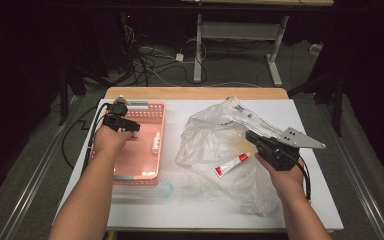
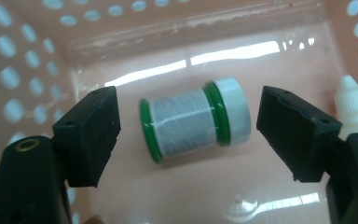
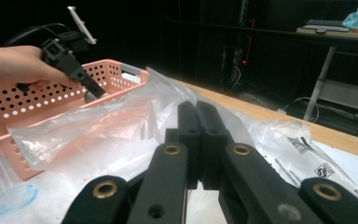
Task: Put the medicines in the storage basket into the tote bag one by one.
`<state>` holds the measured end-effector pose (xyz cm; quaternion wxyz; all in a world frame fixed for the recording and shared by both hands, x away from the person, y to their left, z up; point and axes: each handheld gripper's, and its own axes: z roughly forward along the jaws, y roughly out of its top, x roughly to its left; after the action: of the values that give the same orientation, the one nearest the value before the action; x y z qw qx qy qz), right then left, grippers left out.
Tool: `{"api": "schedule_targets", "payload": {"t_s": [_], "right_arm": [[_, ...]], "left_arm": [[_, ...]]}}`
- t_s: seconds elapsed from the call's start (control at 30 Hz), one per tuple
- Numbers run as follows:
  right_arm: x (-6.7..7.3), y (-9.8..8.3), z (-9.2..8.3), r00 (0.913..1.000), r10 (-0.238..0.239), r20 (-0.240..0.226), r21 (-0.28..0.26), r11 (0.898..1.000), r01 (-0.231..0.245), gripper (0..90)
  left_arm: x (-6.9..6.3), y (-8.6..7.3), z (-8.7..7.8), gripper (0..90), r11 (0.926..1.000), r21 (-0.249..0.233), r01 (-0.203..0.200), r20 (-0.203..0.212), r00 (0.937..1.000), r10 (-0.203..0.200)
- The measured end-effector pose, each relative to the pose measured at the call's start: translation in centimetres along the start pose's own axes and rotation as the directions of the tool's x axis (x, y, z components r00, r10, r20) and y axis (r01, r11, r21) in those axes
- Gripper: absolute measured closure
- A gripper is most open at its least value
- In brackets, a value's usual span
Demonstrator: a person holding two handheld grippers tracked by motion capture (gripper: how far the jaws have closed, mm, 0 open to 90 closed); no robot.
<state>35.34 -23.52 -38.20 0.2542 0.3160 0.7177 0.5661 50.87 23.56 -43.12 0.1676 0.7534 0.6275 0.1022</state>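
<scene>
**Spool set down in the basket, bag held at the right**

The left gripper (image 1: 130, 126) hangs inside the pink basket (image 1: 150, 172), and the step in hand looks like leaving the spool (image 2: 195, 122) there. In the left gripper view the spool, wound with grey wire between green flanges and capped white at one end, lies on its side on the basket floor. To finish well, I would lift the gripper straight up and out, keeping both fingers off the flanges, since a round spool on its side may roll at a nudge. It should also stay clear of the white dropper bottle (image 2: 354, 105) just beside the right-hand finger.

The left fingers (image 2: 91, 135) are released: they stand wide apart, one on each side of the spool, with a gap at both ends and no pad touching it.

The right gripper (image 1: 252, 137) rests over the clear plastic bag (image 1: 205, 135) on the tabletop (image 1: 320, 200), near a red-and-white tube (image 1: 232, 164) inside it. Its fingers (image 3: 189, 135) are clenched together. Whether a fold of bag film is caught between them I cannot tell.
</scene>
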Motion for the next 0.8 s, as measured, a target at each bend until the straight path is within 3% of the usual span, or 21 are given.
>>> {"api": "schedule_targets", "payload": {"t_s": [0.07,0.27,0.57,0.8], "right_arm": [[-0.02,-0.04,-0.05,0.9999,0.010,0.004,0.005,1.000,-0.010,90.0],[-0.14,0.15,-0.28,0.9999,0.007,0.008,-0.008,1.000,-0.007,90.0],[-0.01,0.11,-0.15,1.0000,0.001,0.005,-0.004,1.000,-0.001,90.0],[0.04,0.13,-0.21,1.0000,-0.001,0.002,-0.003,1.000,0.001,90.0]], "left_arm": [[0.13,0.20,0.82,32.4,0.9997,0.019,0.015,0.004,0.9999,-0.015],[0.44,0.46,1.23,34.6,0.9989,0.013,0.046,0.020,0.9987,-0.046],[0.17,-0.05,1.00,35.0,0.9999,0.007,0.010,-0.012,0.9999,-0.010],[0.04,0.07,1.18,34.9,1.0000,0.000,0.001,0.001,1.0000,-0.001]]}}
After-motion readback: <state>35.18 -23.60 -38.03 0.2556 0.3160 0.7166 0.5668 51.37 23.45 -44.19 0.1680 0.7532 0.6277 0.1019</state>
